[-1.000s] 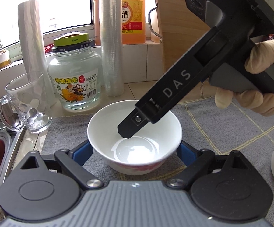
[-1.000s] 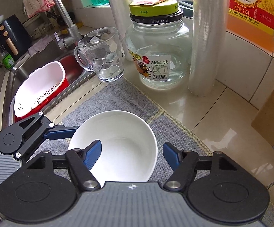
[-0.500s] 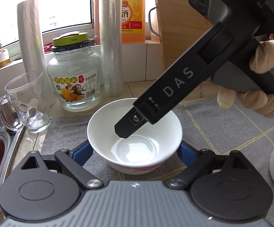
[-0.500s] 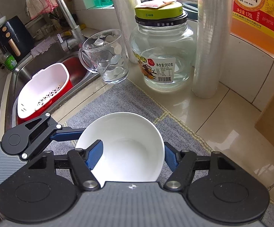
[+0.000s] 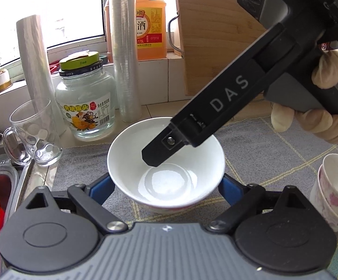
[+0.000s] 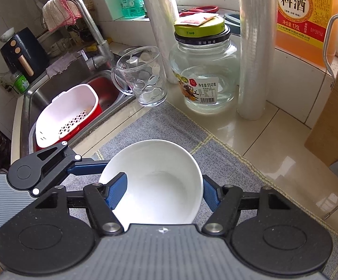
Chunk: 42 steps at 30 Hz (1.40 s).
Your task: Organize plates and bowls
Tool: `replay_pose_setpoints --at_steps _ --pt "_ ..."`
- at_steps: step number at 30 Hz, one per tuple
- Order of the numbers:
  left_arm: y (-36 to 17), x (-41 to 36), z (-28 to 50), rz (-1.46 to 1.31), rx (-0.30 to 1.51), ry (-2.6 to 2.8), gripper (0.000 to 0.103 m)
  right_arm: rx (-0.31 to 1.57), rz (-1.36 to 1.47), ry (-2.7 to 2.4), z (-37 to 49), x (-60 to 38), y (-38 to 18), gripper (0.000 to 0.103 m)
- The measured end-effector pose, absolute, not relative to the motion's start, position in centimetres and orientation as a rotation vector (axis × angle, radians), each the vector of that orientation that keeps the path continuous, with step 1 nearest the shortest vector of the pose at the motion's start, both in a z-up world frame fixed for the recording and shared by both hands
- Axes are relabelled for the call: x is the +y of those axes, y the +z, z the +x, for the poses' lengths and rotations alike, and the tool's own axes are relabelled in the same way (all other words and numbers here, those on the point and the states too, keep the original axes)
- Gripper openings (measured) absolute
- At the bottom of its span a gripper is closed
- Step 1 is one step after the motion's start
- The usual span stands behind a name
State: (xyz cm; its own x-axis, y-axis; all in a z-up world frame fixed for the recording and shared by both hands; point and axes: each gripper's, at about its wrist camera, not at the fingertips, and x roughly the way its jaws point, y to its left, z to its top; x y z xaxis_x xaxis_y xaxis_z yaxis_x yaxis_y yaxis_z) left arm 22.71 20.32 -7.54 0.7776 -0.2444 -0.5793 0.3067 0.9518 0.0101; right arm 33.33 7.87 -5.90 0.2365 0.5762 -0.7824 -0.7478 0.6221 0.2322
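Observation:
A white bowl [image 5: 166, 165] stands on the grey mat [image 5: 274, 154]; it also shows in the right wrist view [image 6: 155, 182]. My left gripper [image 5: 165, 190] is spread wide, one blue pad at each outer side of the bowl. My right gripper [image 6: 164, 192] reaches down from the right: its left finger [image 6: 116, 193] is inside the bowl, its right finger [image 6: 209, 194] outside the wall, and they pinch the rim. Its black finger [image 5: 166, 144] hangs inside the bowl in the left wrist view. Two stacked flowered cups [image 5: 337, 191] stand at the right.
A glass mug [image 5: 32, 137], a glass jar [image 5: 86, 98], two film rolls [image 5: 124, 53], an orange bottle [image 5: 149, 23] and a wooden board [image 5: 215, 46] line the back. The sink [image 6: 80, 93] with a white colander [image 6: 66, 114] lies to the left.
My right gripper's fingers have closed in on the bowl's wall, and the right view has drawn back slightly. The left gripper and the bowl have hardly moved.

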Motion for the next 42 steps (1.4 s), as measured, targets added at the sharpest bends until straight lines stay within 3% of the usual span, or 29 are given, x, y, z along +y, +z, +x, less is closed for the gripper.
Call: replay_pose_setpoints --at_steps 42 --pt "-2.5 11.1 13.7 0.202 0.535 -0.500 0.094 0.872 -0.113 0.753 22.0 -5.7 -1.7 0.074"
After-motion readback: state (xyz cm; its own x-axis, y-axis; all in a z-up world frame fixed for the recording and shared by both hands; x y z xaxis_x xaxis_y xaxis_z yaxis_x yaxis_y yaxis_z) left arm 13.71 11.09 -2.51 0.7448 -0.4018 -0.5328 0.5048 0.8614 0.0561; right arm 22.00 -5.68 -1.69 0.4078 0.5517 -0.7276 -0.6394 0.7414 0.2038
